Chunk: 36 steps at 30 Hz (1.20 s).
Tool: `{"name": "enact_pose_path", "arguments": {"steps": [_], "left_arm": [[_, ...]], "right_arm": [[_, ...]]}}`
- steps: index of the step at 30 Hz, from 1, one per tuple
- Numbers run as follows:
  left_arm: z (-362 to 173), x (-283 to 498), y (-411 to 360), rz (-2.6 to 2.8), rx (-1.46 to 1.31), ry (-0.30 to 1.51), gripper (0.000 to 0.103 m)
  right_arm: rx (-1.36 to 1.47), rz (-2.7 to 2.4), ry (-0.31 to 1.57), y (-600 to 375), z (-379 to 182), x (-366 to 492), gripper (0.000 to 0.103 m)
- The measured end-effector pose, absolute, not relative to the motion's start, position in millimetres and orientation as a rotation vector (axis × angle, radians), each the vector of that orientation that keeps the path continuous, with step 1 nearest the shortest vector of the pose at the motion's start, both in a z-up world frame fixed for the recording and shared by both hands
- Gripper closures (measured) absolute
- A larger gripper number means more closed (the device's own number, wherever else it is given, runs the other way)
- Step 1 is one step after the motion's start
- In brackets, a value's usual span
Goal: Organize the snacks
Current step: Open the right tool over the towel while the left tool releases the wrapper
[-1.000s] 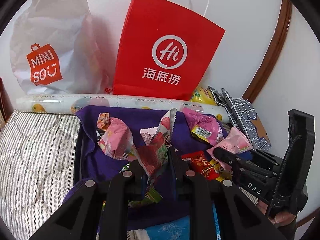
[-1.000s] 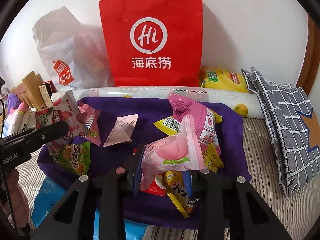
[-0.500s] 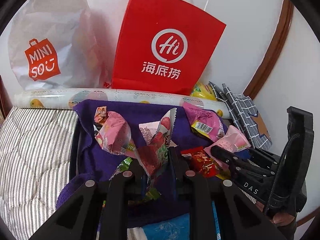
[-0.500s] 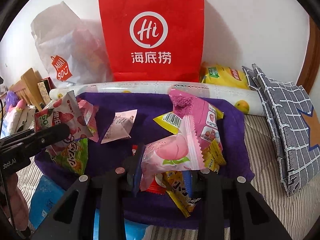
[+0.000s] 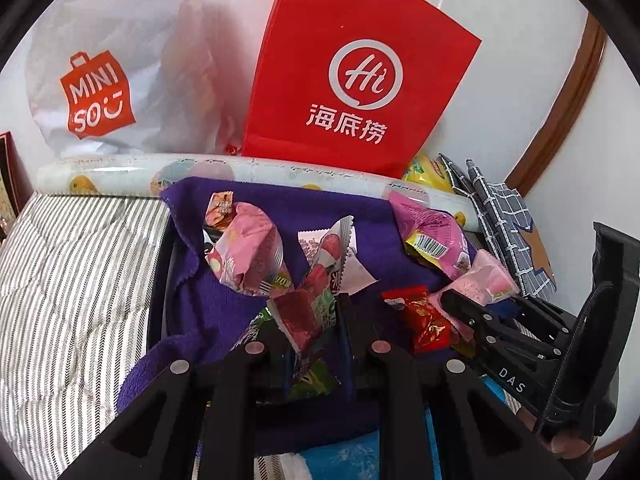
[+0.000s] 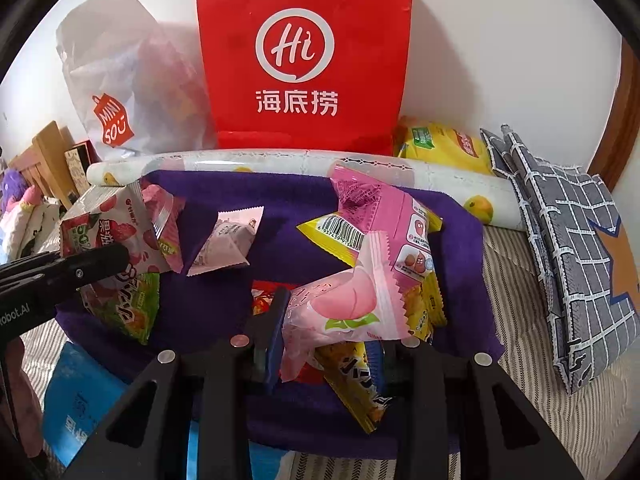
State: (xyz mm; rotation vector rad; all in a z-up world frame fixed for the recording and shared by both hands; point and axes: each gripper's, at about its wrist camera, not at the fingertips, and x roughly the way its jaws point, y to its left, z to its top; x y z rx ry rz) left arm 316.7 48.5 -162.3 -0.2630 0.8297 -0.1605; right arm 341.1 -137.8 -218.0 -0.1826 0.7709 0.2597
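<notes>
My left gripper (image 5: 312, 316) is shut on a red-and-white strawberry snack packet (image 5: 320, 280), held just above a purple towel (image 5: 216, 304). My right gripper (image 6: 328, 320) is shut on a pink peach packet (image 6: 344, 308) over the same towel (image 6: 280, 196). Each gripper shows in the other's view: the right one (image 5: 460, 304) at the right, the left one (image 6: 116, 256) at the left with its packet (image 6: 104, 232). Loose snacks lie on the towel: a pink barcode packet (image 6: 384, 220), a small pale triangular packet (image 6: 228, 244), a crumpled pink packet (image 5: 248, 248) and a red packet (image 5: 420, 316).
A red paper bag (image 6: 304, 52) and a white MINISO bag (image 5: 112, 80) stand against the back wall behind a fruit-print roll (image 6: 280, 160). Grey checked pouches (image 6: 568, 232) and a yellow packet (image 6: 440, 140) lie at the right. Striped bedding (image 5: 72, 280) lies left, a blue pack (image 6: 80, 400) in front.
The left gripper has tilted slightly with its strawberry packet still held. The right gripper has stayed in place with the peach packet.
</notes>
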Motion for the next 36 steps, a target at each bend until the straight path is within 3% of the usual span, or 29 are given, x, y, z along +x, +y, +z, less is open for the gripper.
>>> {"name": "enact_pose_path", "arguments": {"steps": [10, 24, 36], "left_arm": [[-163.6, 316.9, 50.1, -0.163, -0.276, 0.841, 0.085], [-154.8, 311.5, 53.9, -0.163, -0.294, 0.807, 0.08], [-139.9, 304.3, 51.6, -0.195, -0.3, 0.739, 0.049]], "right_arm": [[-0.17, 0.261, 0.734, -142.5, -211.2, 338.2, 0.049], [-0.137, 0.25, 0.717, -147.2, -208.4, 337.4, 0.043], [-0.097, 0.25, 0.701, -154.2, -201.2, 336.2, 0.036]]}}
